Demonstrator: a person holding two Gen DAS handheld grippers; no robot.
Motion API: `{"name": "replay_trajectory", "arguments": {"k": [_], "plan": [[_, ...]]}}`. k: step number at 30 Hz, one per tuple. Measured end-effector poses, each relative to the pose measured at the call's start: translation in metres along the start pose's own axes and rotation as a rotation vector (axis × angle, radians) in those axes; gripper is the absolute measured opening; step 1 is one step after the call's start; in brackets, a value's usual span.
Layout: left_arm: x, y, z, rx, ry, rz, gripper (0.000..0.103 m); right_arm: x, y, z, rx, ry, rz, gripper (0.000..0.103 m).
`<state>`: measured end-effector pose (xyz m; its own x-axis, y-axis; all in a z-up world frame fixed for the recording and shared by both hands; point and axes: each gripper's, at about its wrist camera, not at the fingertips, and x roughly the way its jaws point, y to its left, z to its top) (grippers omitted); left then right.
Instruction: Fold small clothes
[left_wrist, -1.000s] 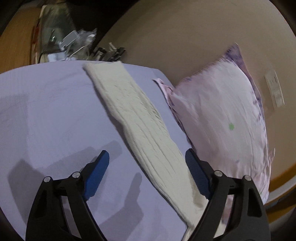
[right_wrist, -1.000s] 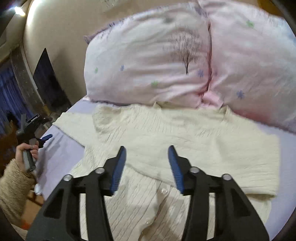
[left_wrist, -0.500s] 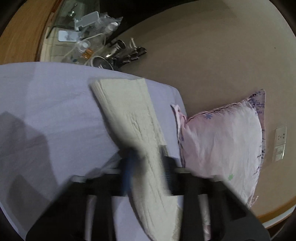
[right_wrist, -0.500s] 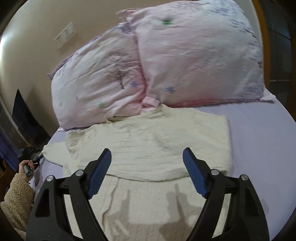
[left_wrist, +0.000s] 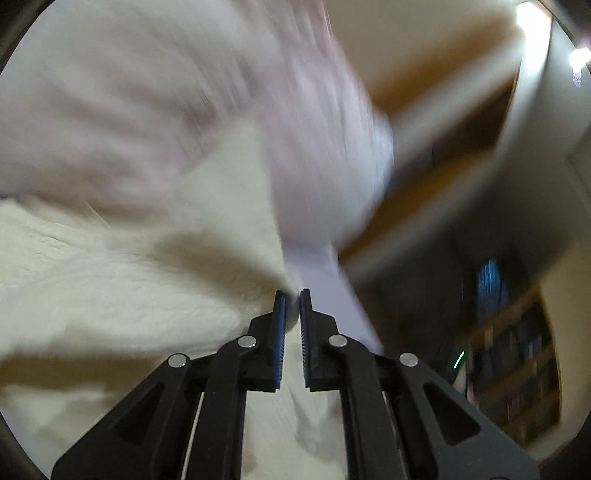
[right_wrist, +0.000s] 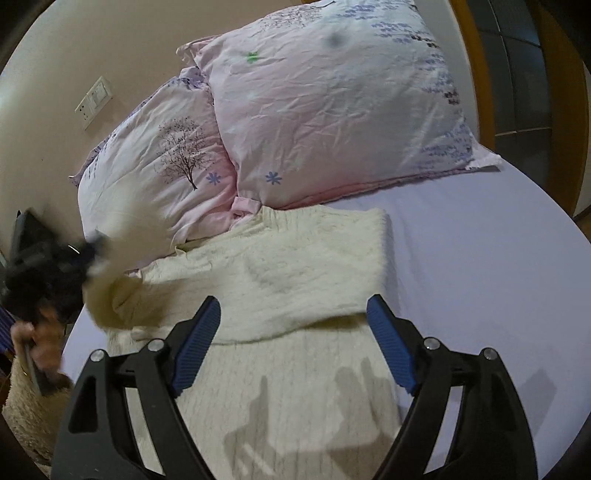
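A cream knit sweater (right_wrist: 280, 280) lies on the lilac bed sheet (right_wrist: 480, 266), its right sleeve folded across the chest. My left gripper (left_wrist: 291, 295) is shut on the end of the left sleeve (left_wrist: 147, 280); this view is motion-blurred. In the right wrist view the left gripper (right_wrist: 74, 258) holds that sleeve (right_wrist: 107, 295) lifted at the sweater's left side. My right gripper (right_wrist: 295, 314) is open and empty, hovering over the sweater's lower body.
Two pink patterned pillows (right_wrist: 332, 110) lean on the wall behind the sweater. A wall socket (right_wrist: 92, 99) is at upper left. A wooden frame (right_wrist: 476, 74) stands at right. The person's hand and fuzzy sleeve (right_wrist: 33, 354) are at lower left.
My left gripper closed on the left sleeve and swung it up and over toward the sweater's body. My right gripper opened wider and drew back over the lower body.
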<state>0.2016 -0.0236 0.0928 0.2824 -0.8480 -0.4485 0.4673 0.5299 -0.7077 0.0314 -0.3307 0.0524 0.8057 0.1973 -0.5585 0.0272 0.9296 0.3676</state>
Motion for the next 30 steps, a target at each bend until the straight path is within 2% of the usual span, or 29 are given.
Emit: {"name": "replay_trajectory", "arguments": {"k": [1, 2, 5, 6, 7, 9, 11, 12, 13, 14, 16, 19, 22, 24, 26, 30], "plan": [[0.018, -0.005, -0.010, 0.000, 0.071, -0.008, 0.006, -0.007, -0.003, -0.002, 0.000, 0.001, 0.005, 0.081], [0.021, -0.007, -0.021, -0.002, 0.094, -0.018, 0.006, -0.015, -0.007, -0.004, -0.005, -0.001, 0.008, 0.081], [-0.009, -0.008, -0.040, 0.035, 0.065, 0.028, 0.006, -0.044, -0.018, -0.018, -0.049, 0.003, 0.010, 0.086], [-0.035, -0.002, -0.048, 0.040, 0.044, 0.082, 0.017, -0.051, -0.022, -0.024, -0.061, 0.019, 0.016, 0.086], [-0.055, 0.002, -0.059, 0.043, 0.028, 0.142, 0.037, -0.059, -0.028, -0.032, -0.066, 0.045, 0.034, 0.086], [-0.091, 0.012, -0.082, 0.036, 0.009, 0.270, 0.054, -0.070, -0.040, -0.050, -0.043, 0.116, 0.087, 0.086], [-0.130, 0.026, -0.114, 0.006, 0.012, 0.352, 0.054, -0.075, -0.049, -0.065, -0.010, 0.190, 0.120, 0.085], [-0.141, 0.032, -0.122, -0.020, 0.017, 0.367, 0.054, -0.076, -0.053, -0.073, 0.011, 0.230, 0.135, 0.077], [-0.153, 0.039, -0.137, -0.052, 0.022, 0.365, 0.054, -0.078, -0.059, -0.083, 0.047, 0.285, 0.164, 0.070], [-0.167, 0.045, -0.151, -0.079, 0.023, 0.332, 0.054, -0.080, -0.064, -0.093, 0.080, 0.330, 0.209, 0.063], [-0.191, 0.049, -0.185, -0.106, 0.012, 0.244, 0.054, -0.089, -0.074, -0.117, 0.148, 0.419, 0.324, 0.063], [-0.216, 0.057, -0.235, -0.138, 0.018, 0.211, 0.054, -0.097, -0.084, -0.143, 0.188, 0.473, 0.295, 0.063], [-0.217, 0.070, -0.258, -0.196, 0.021, 0.225, 0.054, -0.084, -0.098, -0.162, 0.290, 0.498, 0.302, 0.062], [-0.210, 0.079, -0.265, -0.237, 0.010, 0.229, 0.054, -0.071, -0.101, -0.170, 0.334, 0.511, 0.340, 0.041], [-0.203, 0.084, -0.270, -0.261, 0.004, 0.216, 0.054, -0.060, -0.100, -0.175, 0.366, 0.530, 0.390, 0.026], [-0.192, 0.086, -0.274, -0.280, -0.015, 0.182, 0.054, -0.057, -0.095, -0.177, 0.366, 0.531, 0.444, 0.011]]}}
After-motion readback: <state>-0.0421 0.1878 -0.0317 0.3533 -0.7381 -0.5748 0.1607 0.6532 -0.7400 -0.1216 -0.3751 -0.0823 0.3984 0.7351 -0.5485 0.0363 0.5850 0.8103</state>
